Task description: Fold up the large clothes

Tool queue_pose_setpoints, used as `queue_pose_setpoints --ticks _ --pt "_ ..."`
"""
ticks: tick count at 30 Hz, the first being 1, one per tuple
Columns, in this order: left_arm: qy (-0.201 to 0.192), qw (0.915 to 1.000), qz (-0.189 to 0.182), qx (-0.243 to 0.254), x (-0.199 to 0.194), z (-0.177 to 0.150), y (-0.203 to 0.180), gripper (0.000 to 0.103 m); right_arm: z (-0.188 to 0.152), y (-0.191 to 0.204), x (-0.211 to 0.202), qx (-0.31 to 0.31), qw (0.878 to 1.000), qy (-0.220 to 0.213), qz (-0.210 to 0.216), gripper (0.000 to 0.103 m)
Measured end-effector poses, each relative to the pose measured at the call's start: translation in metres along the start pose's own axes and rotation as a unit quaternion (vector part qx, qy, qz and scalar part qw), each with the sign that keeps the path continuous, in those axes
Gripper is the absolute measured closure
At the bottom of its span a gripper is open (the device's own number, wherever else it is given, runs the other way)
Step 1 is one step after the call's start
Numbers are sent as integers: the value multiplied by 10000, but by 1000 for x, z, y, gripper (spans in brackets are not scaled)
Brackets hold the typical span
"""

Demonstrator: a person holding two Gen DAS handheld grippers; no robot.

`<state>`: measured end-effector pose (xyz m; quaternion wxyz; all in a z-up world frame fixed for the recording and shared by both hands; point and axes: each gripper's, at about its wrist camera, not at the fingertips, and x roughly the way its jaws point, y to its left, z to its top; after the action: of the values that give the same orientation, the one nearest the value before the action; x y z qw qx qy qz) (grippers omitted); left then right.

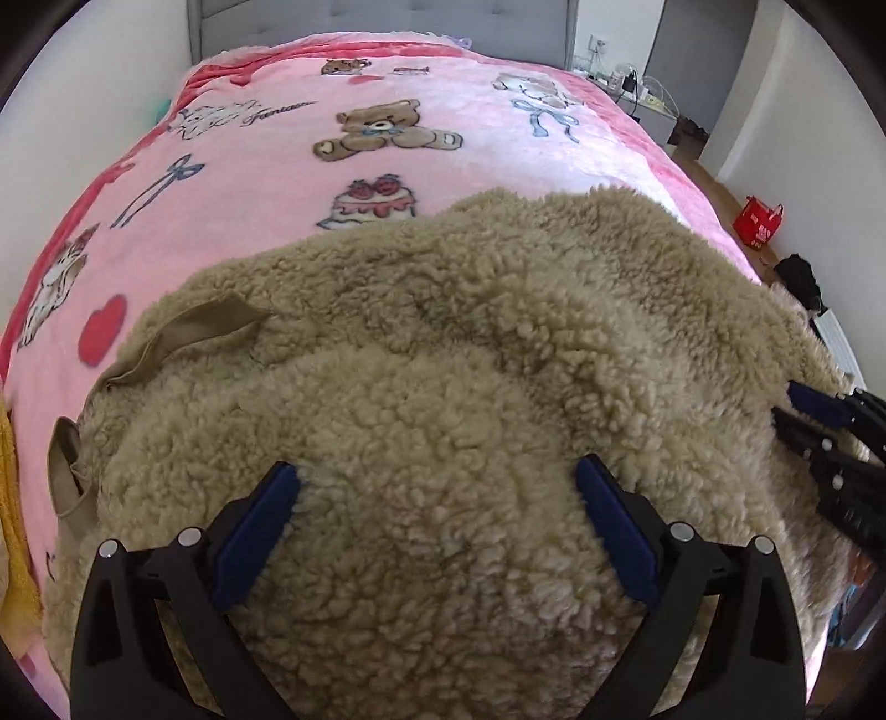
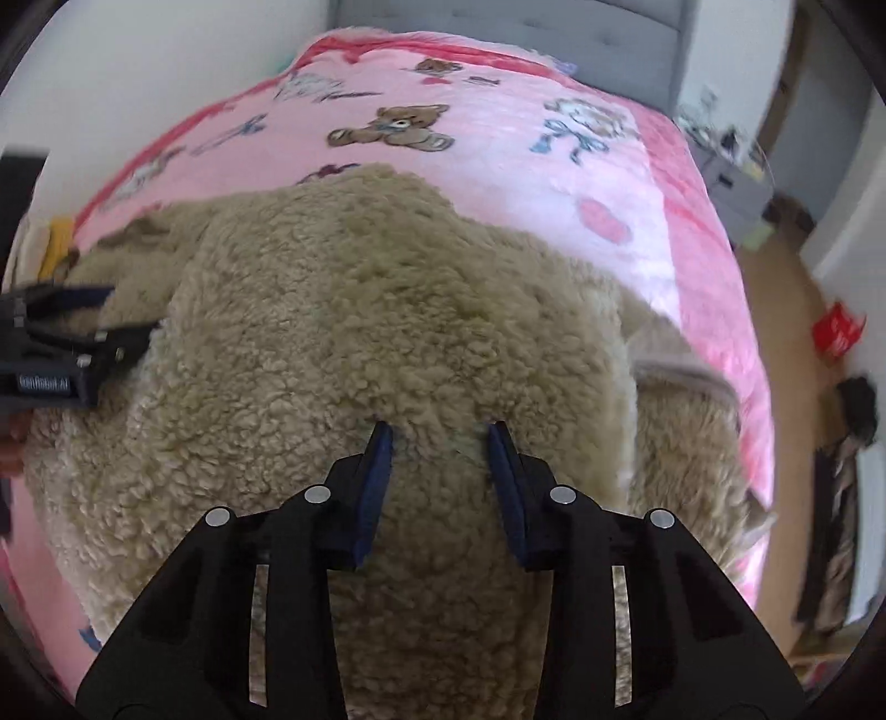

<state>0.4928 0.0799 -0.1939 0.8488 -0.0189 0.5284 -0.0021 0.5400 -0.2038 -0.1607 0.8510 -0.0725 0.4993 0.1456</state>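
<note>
Pink blanket (image 1: 266, 183) under fleece coat (image 1: 443, 360); left tongs (image 1: 437, 487) spread, right tongs (image 2: 440, 443) pinching fleece.

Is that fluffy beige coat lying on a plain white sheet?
No, the fluffy beige coat lies on a pink blanket printed with teddy bears, bows and cakes.

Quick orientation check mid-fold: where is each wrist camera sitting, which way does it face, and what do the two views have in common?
Left wrist: on the left gripper, angled down over the fleece garment toward the headboard; its fingers stand wide apart, right gripper at the right edge.
Right wrist: on the right gripper, angled down likewise; its fingers stand narrower, with fleece between them, left gripper at the left edge.
Shared: garment, pink blanket, teddy bear print, red box.
</note>
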Motion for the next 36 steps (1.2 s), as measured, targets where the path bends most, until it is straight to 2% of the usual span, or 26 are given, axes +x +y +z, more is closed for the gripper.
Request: queue_pose_setpoints --ticks 3,6,14,19,20,22,23,24,26,27,29,31,33,34,36 --pt "-18 9999 -77 -64 4 -2 3 5 -5 -10 4 320 9994 -70 133 69" --pt "-36 9999 -113 -59 12 -3 5 4 -13 -20 14 621 9970 -133 448 69" --pt "-341 9990 -287 -86 22 -18 10 4 -35 -25 26 770 9923 -557 797 69" --pt "-516 9983 -256 -12 18 -20 9 4 -31 -24 20 699 9916 -645 872 69" --pt "-564 9980 -285 1 12 -20 9 4 -28 -23 11 653 9907 -717 955 65" --pt "-501 9980 -379 23 -3 -15 10 4 -24 -24 -8 700 9865 -775 1262 41" --pt "-465 9979 -460 20 -11 -12 12 5 -21 -25 -28 751 9817 -988 1443 19" --pt "-458 9977 -490 11 -20 -9 15 5 -21 -27 -42 756 9797 -1223 1400 13" --pt "-708 9971 -261 -94 -47 -5 27 5 -21 -37 -77 739 9768 -1672 1115 11" --pt "-831 9963 -195 -131 -58 -3 36 5 -21 -41 -86 748 9775 -1720 967 9" --pt "-680 9975 28 -183 -62 -1 50 5 -25 -53 -99 676 9803 -1800 455 8" --pt "-402 9986 263 -230 -52 -2 65 5 -27 -63 -94 579 9857 -1584 28 8" --pt "-97 9983 459 -336 -37 -7 81 5 -34 -74 -75 712 9906 -1157 -142 8" --pt "8 9981 409 -457 -30 -11 89 5 -37 -76 -66 758 9920 -991 -172 8" --pt "-64 9973 121 -724 -25 -16 100 5 -44 -77 -45 688 9948 -681 -328 10"
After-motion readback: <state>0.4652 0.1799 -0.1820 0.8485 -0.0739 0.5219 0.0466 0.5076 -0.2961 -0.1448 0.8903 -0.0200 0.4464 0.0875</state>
